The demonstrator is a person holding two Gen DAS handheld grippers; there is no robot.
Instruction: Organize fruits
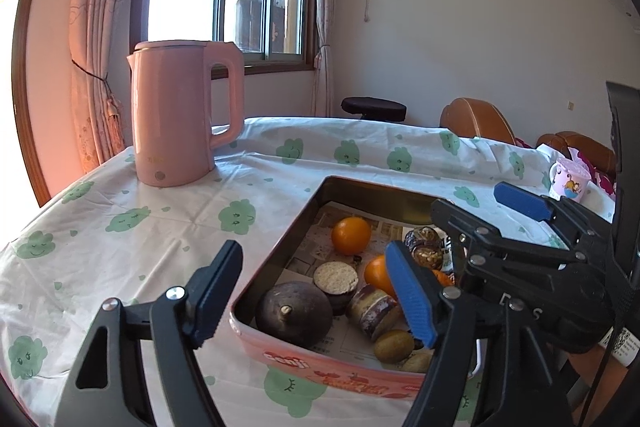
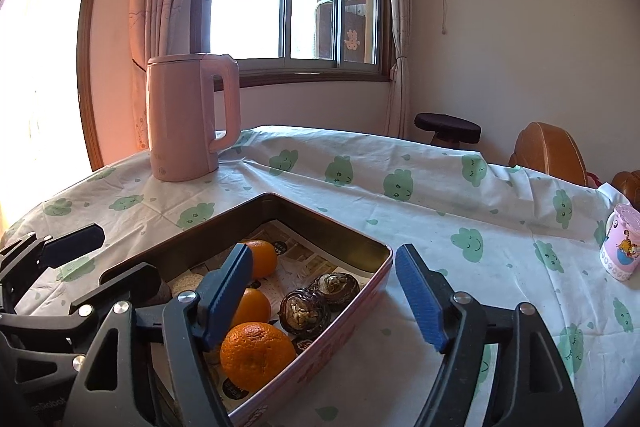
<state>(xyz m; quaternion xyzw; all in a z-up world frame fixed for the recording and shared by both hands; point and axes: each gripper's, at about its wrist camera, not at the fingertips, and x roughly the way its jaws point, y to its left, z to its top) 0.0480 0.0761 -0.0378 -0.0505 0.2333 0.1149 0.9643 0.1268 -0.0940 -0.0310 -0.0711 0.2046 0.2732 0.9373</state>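
Observation:
A pink tin box [image 1: 320,367] lined with newspaper holds the fruit: oranges [image 1: 351,235], a dark round fruit [image 1: 294,311], kiwis [image 1: 394,346] and brown knobbly pieces [image 2: 304,311]. My left gripper [image 1: 316,291] is open, straddling the tin's left wall, one finger outside and one over the fruit. My right gripper [image 2: 324,287] is open too, astride the tin's right wall [image 2: 360,307], just above a large orange [image 2: 256,355]. Neither holds anything. Each gripper shows in the other's view: the right gripper [image 1: 480,211] and the left gripper [image 2: 104,263].
A pink kettle [image 1: 176,115] stands at the table's far left by the window. A pink mug [image 2: 622,247] sits at the far right. The tablecloth [image 2: 440,211] has green cloud prints. A dark stool [image 1: 374,107] and brown chairs [image 1: 476,119] stand beyond the table.

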